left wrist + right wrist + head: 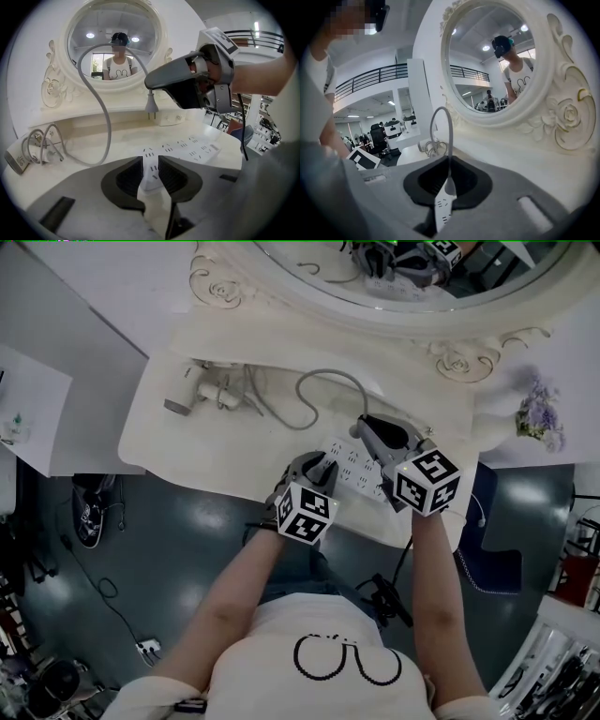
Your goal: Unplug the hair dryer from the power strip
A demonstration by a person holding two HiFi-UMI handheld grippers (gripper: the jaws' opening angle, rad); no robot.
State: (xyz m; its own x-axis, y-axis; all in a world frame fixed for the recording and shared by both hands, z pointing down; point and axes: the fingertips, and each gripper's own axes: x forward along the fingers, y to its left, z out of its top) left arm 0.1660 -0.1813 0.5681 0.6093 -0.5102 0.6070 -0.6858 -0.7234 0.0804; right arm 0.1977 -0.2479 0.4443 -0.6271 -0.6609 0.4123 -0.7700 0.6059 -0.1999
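Looking down in the head view, a white vanity table carries a white power strip near its front edge. A pale hair dryer lies well apart at the table's left end. Its grey cord loops across to the right gripper. The left gripper sits at the strip's near end. Each gripper bears a cube of black-and-white square markers. The person's white shirt shows a black outline drawing, with no words.

The left gripper view shows what the head view does not. Its dark pads are closed on the near end of the strip, one pad on each side. Rows of socket slots run away along the strip, and any print on it is too small to read. Above it, the right gripper holds the plug in the air, with the prongs bare, pointing down and clear of the sockets. An oval mirror in an ornate frame reflects the person in a cap.

The right gripper view shows its jaws together on the plug's grey neck, with the cord arching up from between them. A sliver of the slotted strip shows below, through the gap.
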